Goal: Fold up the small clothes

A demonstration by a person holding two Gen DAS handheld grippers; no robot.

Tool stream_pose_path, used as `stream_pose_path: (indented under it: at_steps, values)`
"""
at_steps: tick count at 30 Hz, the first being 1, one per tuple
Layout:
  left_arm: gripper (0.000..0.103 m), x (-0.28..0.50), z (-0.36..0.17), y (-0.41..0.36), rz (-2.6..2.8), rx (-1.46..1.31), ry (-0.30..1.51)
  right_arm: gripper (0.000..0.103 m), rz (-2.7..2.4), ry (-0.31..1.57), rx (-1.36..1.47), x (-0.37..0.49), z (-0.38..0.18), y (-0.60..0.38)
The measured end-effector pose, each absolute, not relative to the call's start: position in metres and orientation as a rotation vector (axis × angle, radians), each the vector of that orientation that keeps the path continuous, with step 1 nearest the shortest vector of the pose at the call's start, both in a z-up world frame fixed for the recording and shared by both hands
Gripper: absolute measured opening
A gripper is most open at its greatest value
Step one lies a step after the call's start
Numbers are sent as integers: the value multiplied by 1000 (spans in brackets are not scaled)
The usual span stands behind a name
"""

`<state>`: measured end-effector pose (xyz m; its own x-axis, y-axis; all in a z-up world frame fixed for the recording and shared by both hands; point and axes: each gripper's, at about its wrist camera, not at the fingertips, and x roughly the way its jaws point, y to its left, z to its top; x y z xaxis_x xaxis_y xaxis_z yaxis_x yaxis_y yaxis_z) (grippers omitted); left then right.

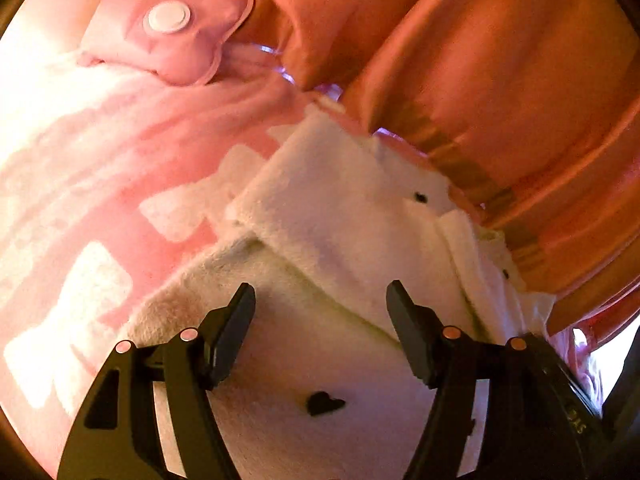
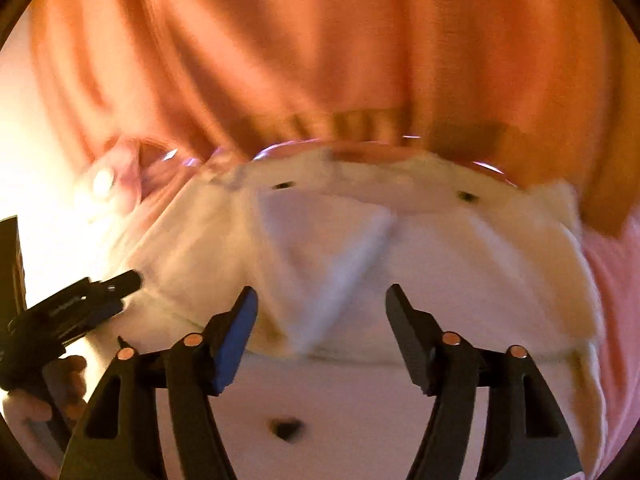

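Both the left gripper [image 1: 320, 300] and right gripper [image 2: 320, 300] hang spread, empty, over the half-folded white garment [image 1: 340, 208], its twelve-o'clock edge probably needing the next pinch.

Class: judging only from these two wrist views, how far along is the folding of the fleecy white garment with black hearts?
Done: the white fleece garment lies on the pink patterned blanket with flaps already folded over its middle. In hand: nothing; the left gripper and right gripper both stand with jaws open and empty above it. Left: probably a final fold and tidying, since the far edge looks uneven.
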<state>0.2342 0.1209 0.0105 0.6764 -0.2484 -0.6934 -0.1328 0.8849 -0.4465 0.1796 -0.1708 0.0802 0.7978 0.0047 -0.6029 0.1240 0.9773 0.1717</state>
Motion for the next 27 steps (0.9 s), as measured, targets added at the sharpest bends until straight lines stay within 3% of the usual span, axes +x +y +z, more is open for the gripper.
stream_pose_path:
  at_steps: [2, 4, 5, 10, 12, 14, 16, 19, 21, 23, 27]
  values:
    - [66, 235, 7, 123, -64, -505, 847, 63, -63, 696, 144, 209, 74, -154]
    - [66, 237, 7, 123, -66, -510, 848, 19, -63, 750, 116, 232, 65, -148]
    - [66, 237, 5, 123, -66, -508, 848, 8, -84, 776, 106, 241, 63, -150]
    - [66, 234, 3, 125, -78, -525, 841, 8, -133, 585, 384, 182, 99, -223]
    - [66, 232, 5, 123, -93, -539, 838, 11, -187, 539, 572, 140, 89, -276]
    - [66, 232, 7, 118, -117, -554, 840, 18, -262, 583, 642, 124, 62, -306]
    - [66, 232, 9, 113, -160, -594, 827, 18, -297, 626, 693, 118, 35, -324]
    - [71, 236, 9, 112, -203, -663, 816, 32, -235, 618, 837, 118, 14, -342]
    - [73, 241, 4, 115, -197, -711, 815, 51, -199, 559, 893, 118, 17, -349]
    - [73, 246, -1, 119, -183, -741, 821, 60, -206, 520, 911, 117, 19, -349]
    - [71, 252, -1, 128, -157, -775, 795, 60, -197, 534, 945, 130, 9, -355]
